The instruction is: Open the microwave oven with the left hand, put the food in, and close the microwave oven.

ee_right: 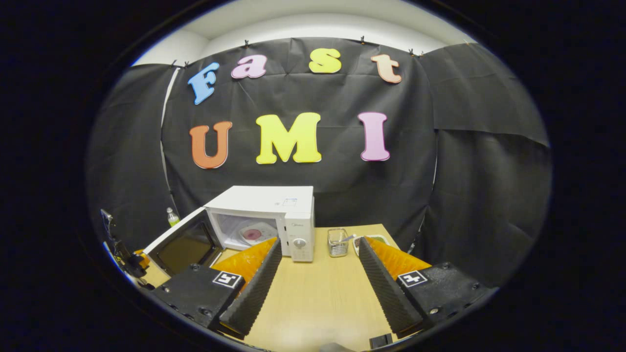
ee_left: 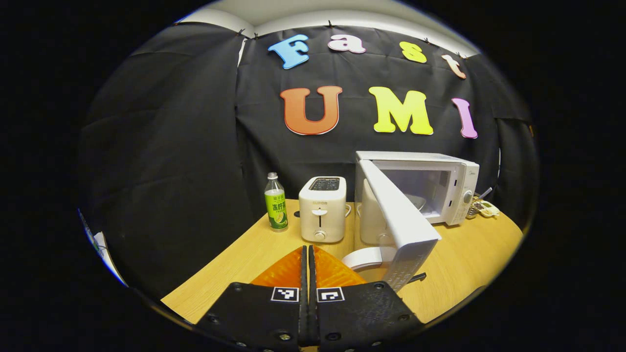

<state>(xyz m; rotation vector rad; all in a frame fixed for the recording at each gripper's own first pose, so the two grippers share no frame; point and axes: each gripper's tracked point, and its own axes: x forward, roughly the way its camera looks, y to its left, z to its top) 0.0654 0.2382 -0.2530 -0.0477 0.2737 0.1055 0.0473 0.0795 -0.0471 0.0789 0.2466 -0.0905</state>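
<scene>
L gripper [ee_left: 308,274] sits lowest in the left gripper view, fingers pressed together w/ nothing between them, touching nothing. Just beyond & to the right of it, mid-frame, the microwave door [ee_left: 398,220] stands swung out, its free edge pointing toward the lens; microwave [ee_left: 430,183] body behind, centre right. So door lies ahead-right of L gripper, closer to it than to the other.

R gripper [ee_right: 318,274] at bottom of the right gripper view: fingers wide apart, empty. Food [ee_right: 252,233] already on the plate inside the cavity, centre left of frame. Judgement: closing the door is what's left, a push from the L side.
</scene>
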